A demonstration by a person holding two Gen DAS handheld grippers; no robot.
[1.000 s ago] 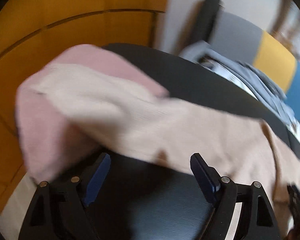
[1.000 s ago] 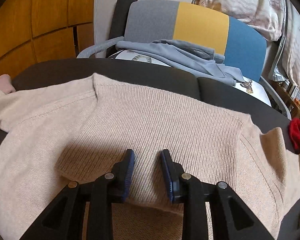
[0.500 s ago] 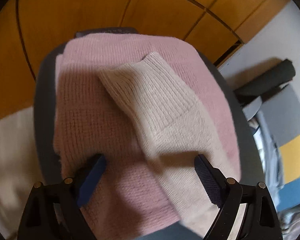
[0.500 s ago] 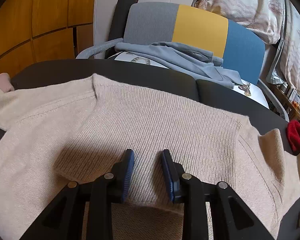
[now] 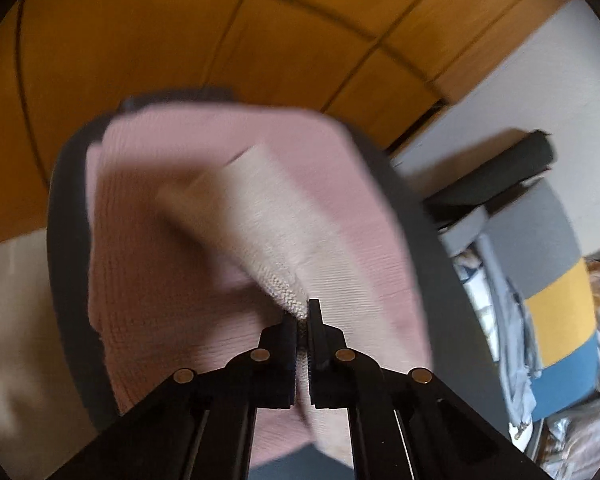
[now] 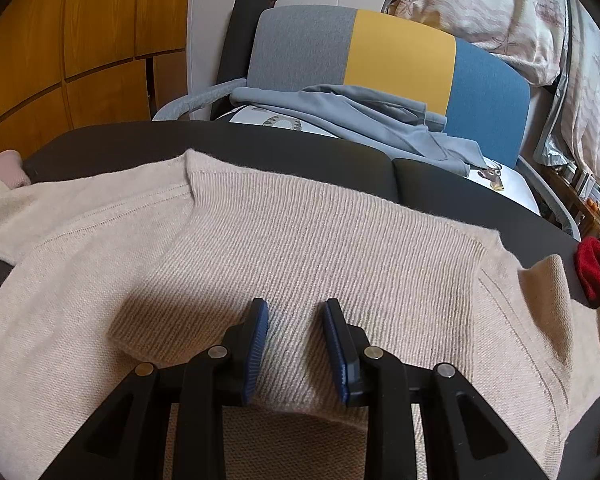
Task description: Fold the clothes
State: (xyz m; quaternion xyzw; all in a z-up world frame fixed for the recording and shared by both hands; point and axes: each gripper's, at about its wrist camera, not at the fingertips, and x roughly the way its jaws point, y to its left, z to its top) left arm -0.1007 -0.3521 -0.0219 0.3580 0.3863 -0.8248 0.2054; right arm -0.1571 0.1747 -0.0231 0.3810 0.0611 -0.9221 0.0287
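1. Sweater sleeve [image 5: 260, 216], cream and knitted, is pinched by the left gripper [image 5: 302, 320]; its jaws are squeezed tight on a little bunch of the knit; the left picture is blurry.
2. Under the sleeve lies a pink sweater [image 5: 148, 280]; the sleeve lies across its top; both rest on the dark tabletop [image 5: 66, 240].
3. Past that tabletop edge stands a wall of orange wood panels [image 5: 180, 32].
4. The right gripper [image 6: 296, 344] is just above the beige sweater [image 6: 320, 240]; its jaws stand partly apart with a gap between the blue pads, and they hold nothing.
5. The beige sweater is spread flat over the tabletop [image 6: 260, 140]; it covers most of the near side.
6. A red cloth [image 6: 594, 268] sits at the right edge, touching the sweater.
7. Behind the tabletop is a chair [image 6: 400, 60] in grey, yellow and blue; a blue-grey garment [image 6: 360, 112] is draped on its seat.
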